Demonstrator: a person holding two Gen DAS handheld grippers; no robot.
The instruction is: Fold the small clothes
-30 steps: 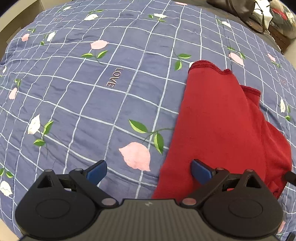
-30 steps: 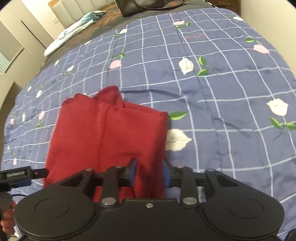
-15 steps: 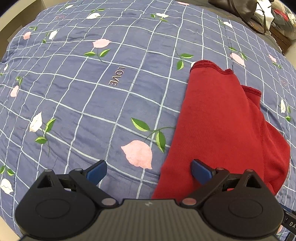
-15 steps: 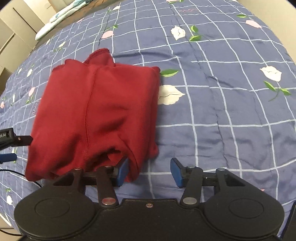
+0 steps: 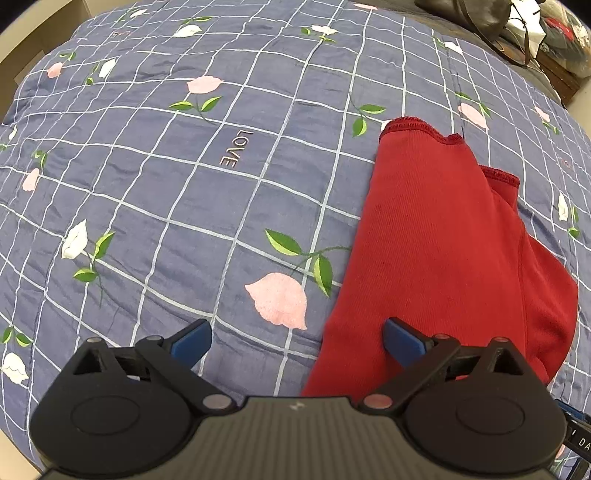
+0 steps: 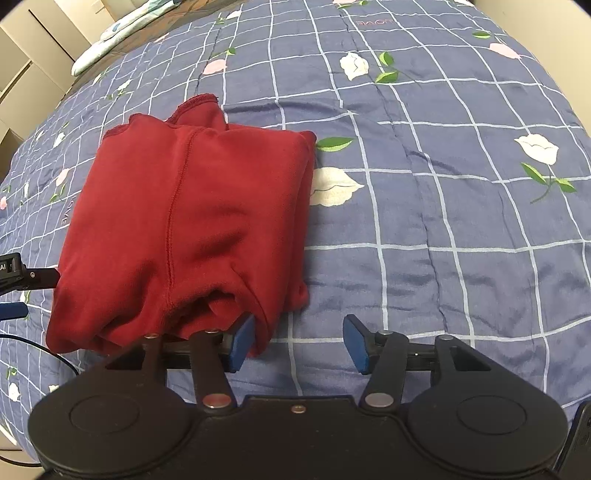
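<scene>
A small red garment (image 6: 192,229) lies folded into a thick rectangle on the blue checked quilt (image 6: 443,221). In the left wrist view the same red garment (image 5: 443,240) fills the right half, its hemmed edges at the far end. My right gripper (image 6: 299,341) is open at the garment's near right corner; its left pad touches the cloth, nothing is pinched. My left gripper (image 5: 297,339) is open wide, its right pad over the garment's near left edge, its left pad over bare quilt.
The quilt (image 5: 184,184) has pink and white flowers and spreads widely to the left and far side. A dark bag (image 5: 476,18) and clutter sit at the far right corner. A pale folded cloth (image 6: 110,44) lies at the far left by cabinets.
My right gripper let go of the garment's corner, opened and drew back; the cloth dropped flat onto the stack. The left gripper stayed open and barely moved.
</scene>
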